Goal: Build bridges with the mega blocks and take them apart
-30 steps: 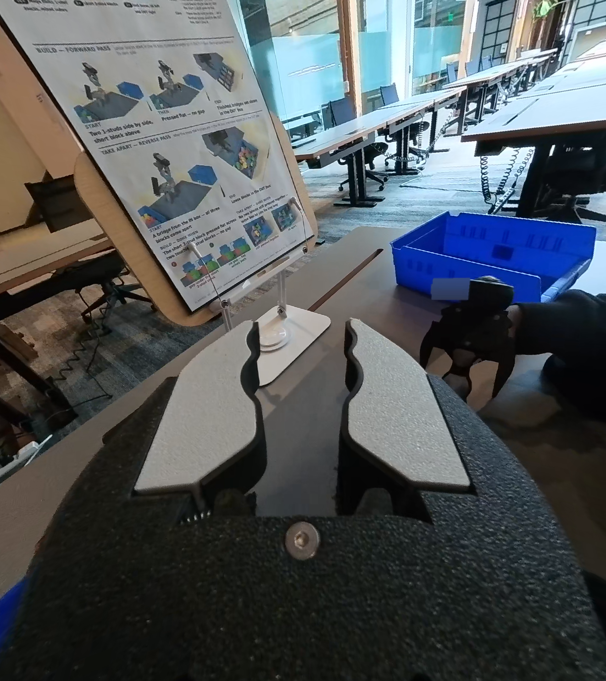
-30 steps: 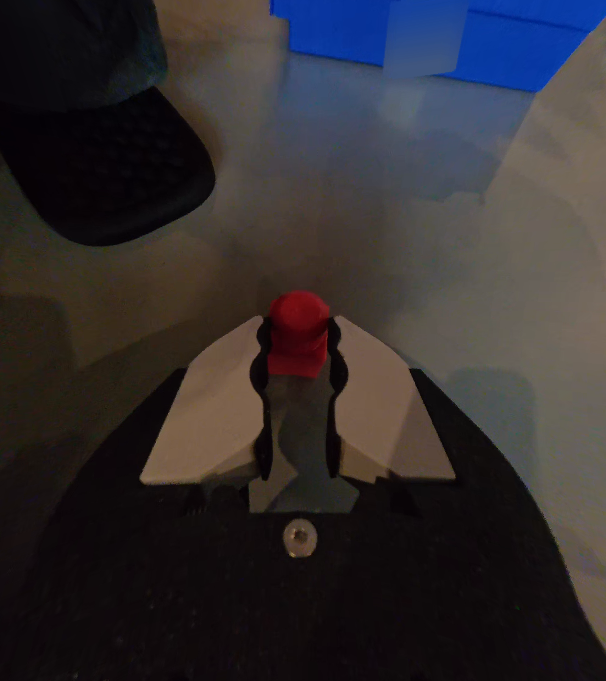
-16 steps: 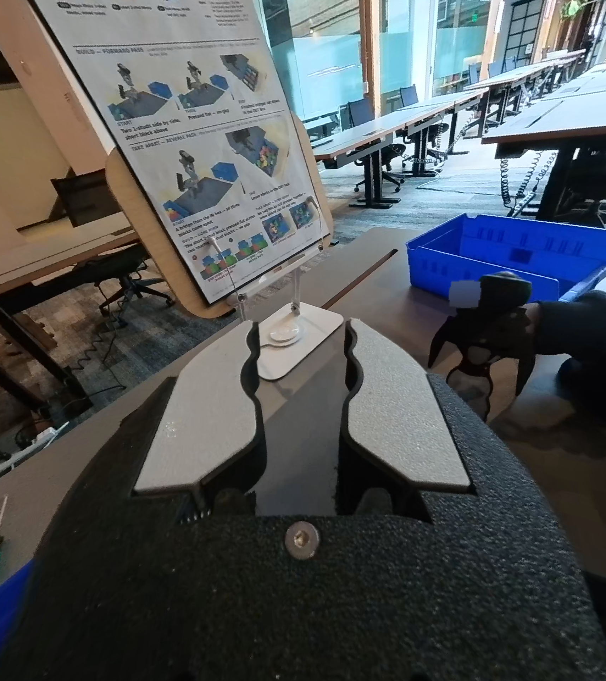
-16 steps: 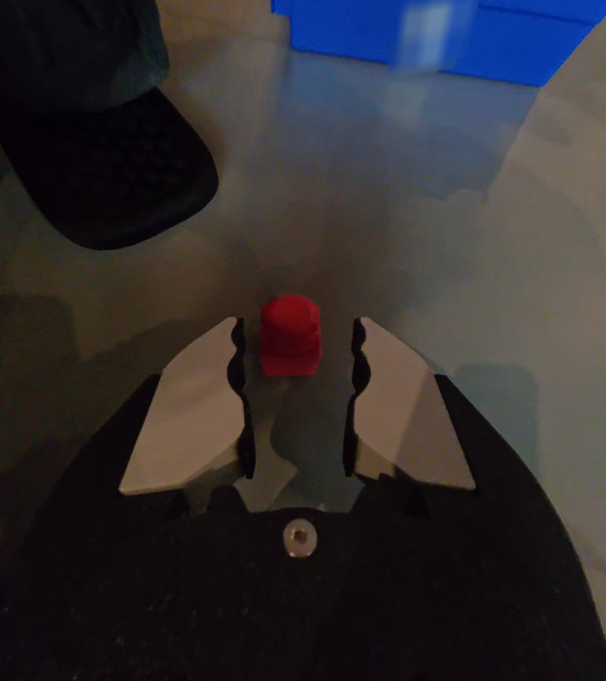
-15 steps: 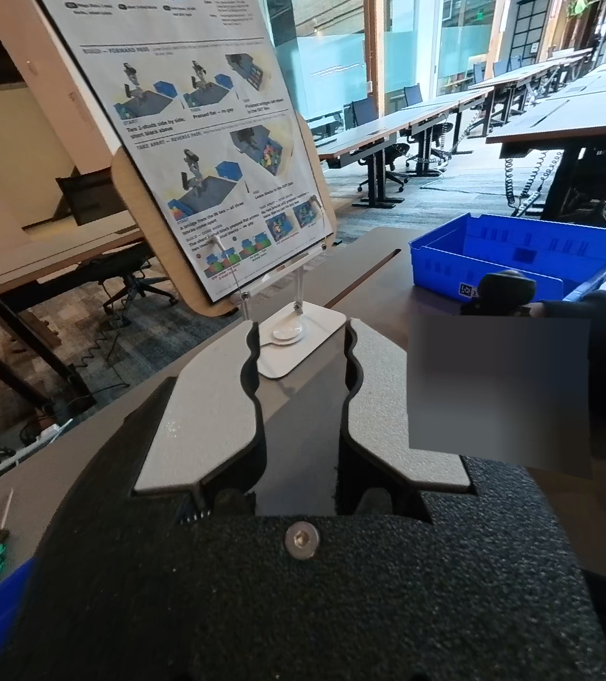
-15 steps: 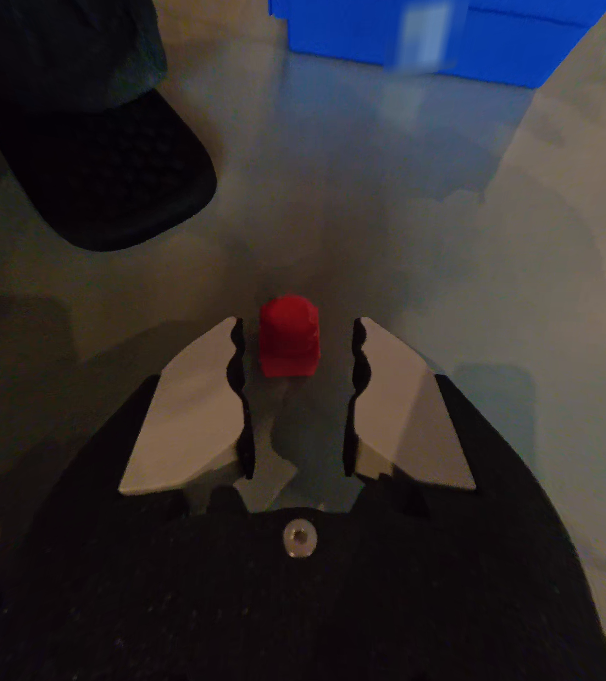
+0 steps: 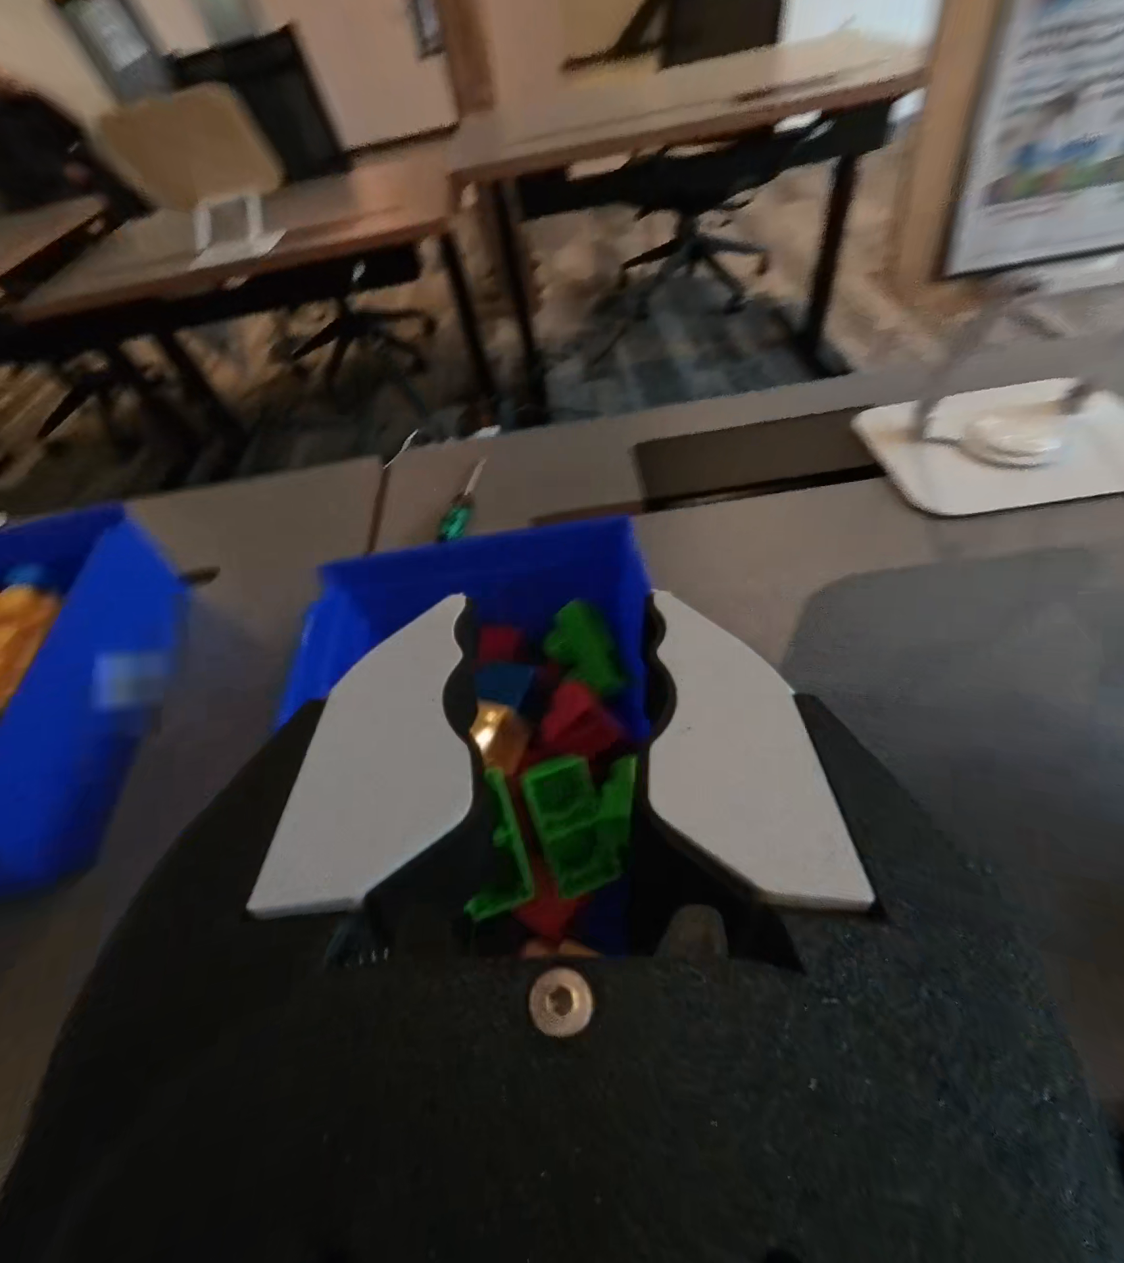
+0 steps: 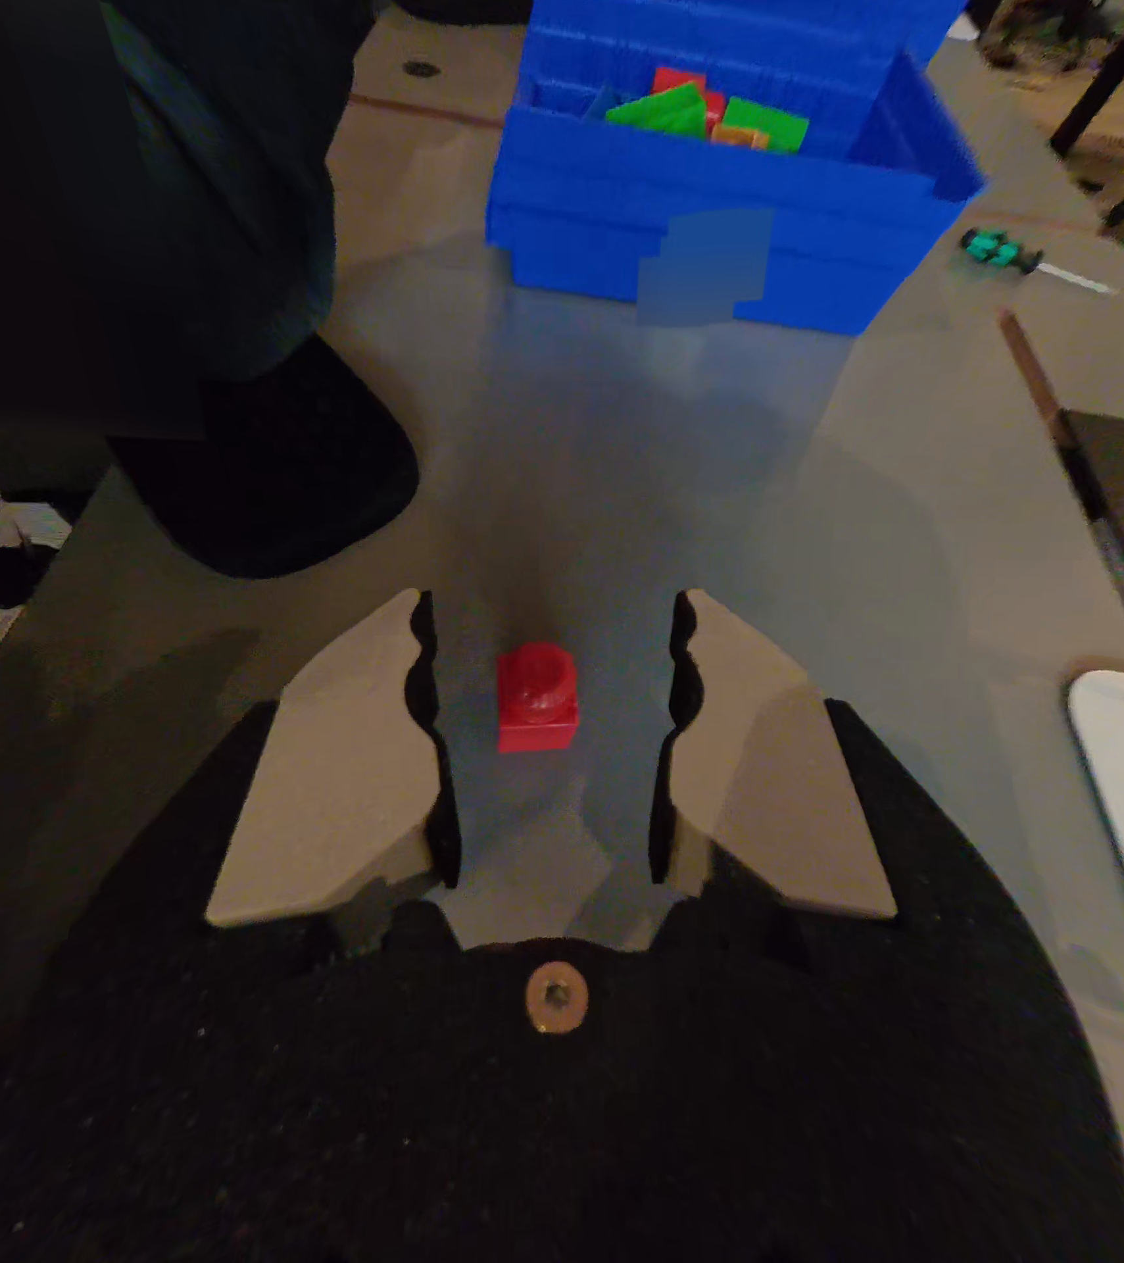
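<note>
With the red block point(image 8: 537, 697) standing alone on the table point(image 8: 716, 478), apart from both spread fingers of the right gripper point(image 8: 552, 683): placing judged done, bridge barely begun. Left gripper point(image 7: 555, 656) likewise parted and empty, poised over the blue bin point(image 7: 408, 567) of mixed blocks point(image 7: 572, 820). Next, probably: reach in, close on one block, lift clear.

— What sat on the grey table point(image 8: 648, 478)?

— A single red block point(image 8: 537, 697), two blue bins point(image 7: 477, 581) point(image 7: 67, 683) of blocks, a green-handled screwdriver point(image 8: 996, 251), and a white stand base point(image 7: 1023, 444).
</note>
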